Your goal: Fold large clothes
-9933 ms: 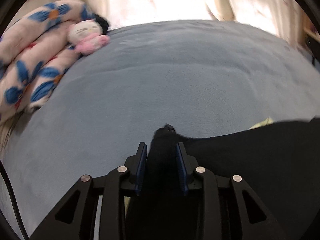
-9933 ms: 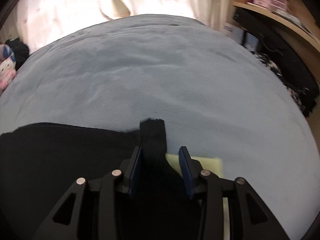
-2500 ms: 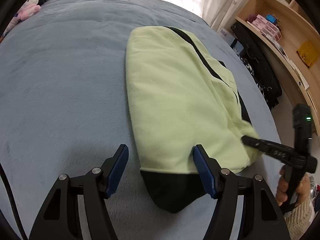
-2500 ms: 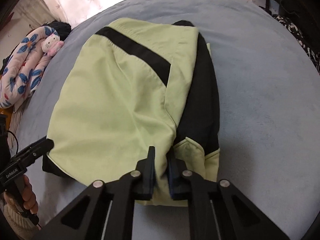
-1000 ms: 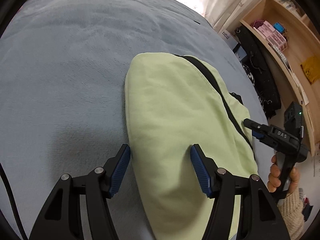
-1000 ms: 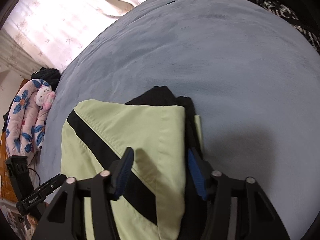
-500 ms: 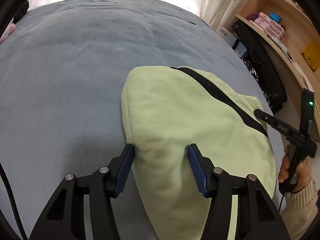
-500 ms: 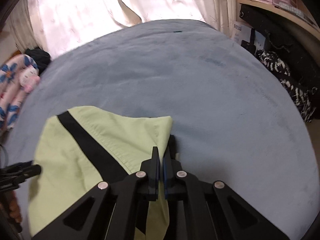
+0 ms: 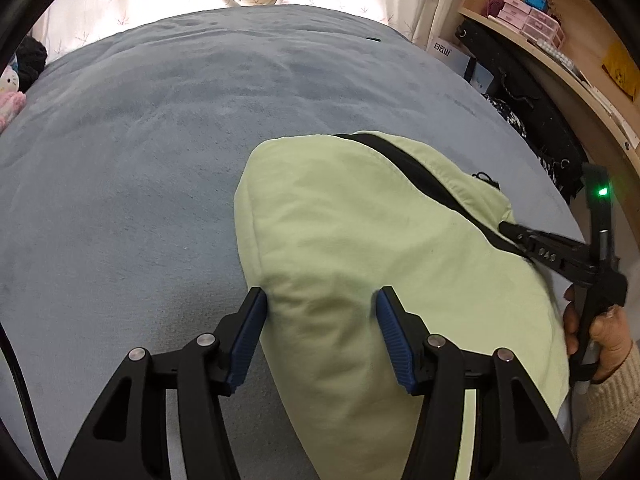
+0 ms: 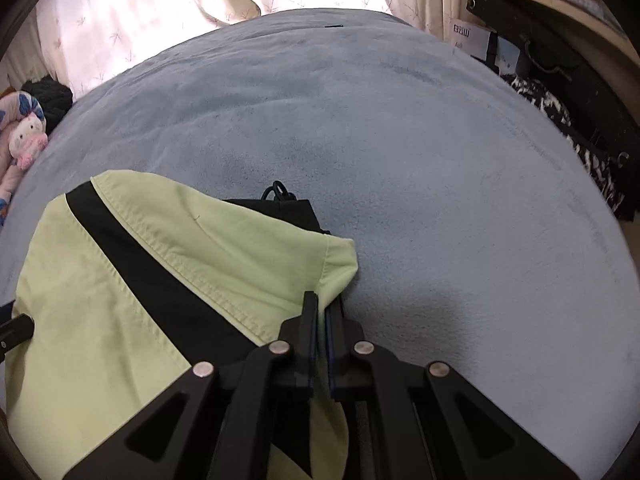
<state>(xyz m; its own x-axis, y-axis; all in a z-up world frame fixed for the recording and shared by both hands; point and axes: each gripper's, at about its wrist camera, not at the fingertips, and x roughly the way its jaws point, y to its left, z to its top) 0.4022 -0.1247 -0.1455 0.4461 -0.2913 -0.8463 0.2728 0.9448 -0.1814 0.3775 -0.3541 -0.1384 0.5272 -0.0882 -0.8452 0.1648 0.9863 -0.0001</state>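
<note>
A light green garment (image 9: 360, 220) with a black stripe (image 9: 416, 172) lies folded on the grey-blue bed (image 9: 160, 120). My left gripper (image 9: 320, 308) straddles a thick, wrinkled fold at the garment's near left edge, and both blue pads press into the cloth. My right gripper (image 10: 322, 308) is shut on the green garment's (image 10: 140, 280) right corner. A black layer with a cord loop (image 10: 280, 192) pokes out beyond that corner. In the left wrist view the right gripper (image 9: 516, 232) bites the garment's right side, held by a hand (image 9: 608, 332) in a cream sleeve.
A plush toy (image 10: 26, 140) and a flowered quilt lie at the bed's far left. Wooden shelves (image 9: 560, 52) with pink boxes and dark bags (image 10: 580, 92) stand along the right. Pale curtains (image 10: 160, 12) hang behind. Bare blanket stretches beyond the garment.
My right gripper went from open astride the garment's edge to shut on its corner. The left jaws narrowed a little onto the fold. The garment's far end has drawn nearer.
</note>
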